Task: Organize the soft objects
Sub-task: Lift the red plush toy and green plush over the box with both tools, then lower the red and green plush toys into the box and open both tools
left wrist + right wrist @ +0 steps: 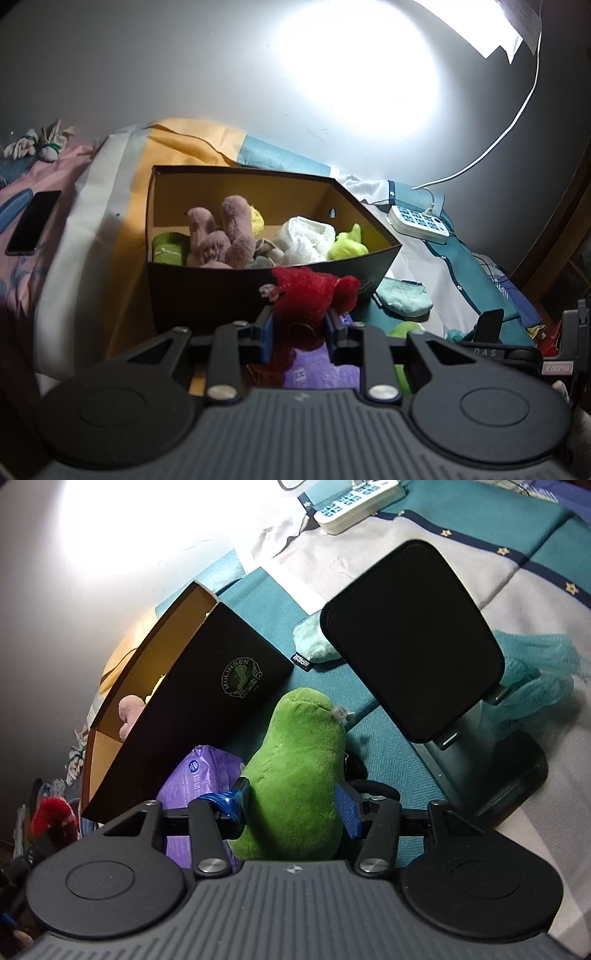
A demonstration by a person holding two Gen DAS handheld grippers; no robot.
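left gripper (300,332) level, pointing forward; blue-padded fingers (266,338) pinched in on a red plush toy (310,299), which bulges up and out past the tips; both pads in contact with the fabric; linkage arms drawn inward; right gripper (293,805) angled down toward the bedding; its fingers (238,801) closed against the sides of a green plush toy (295,775), left pad pressing into the plush, right pad flat on the other flank; toy sits deep between the fingers, reaching back to the gripper body; right gripper's finger also visible at the left wrist view's right edge.
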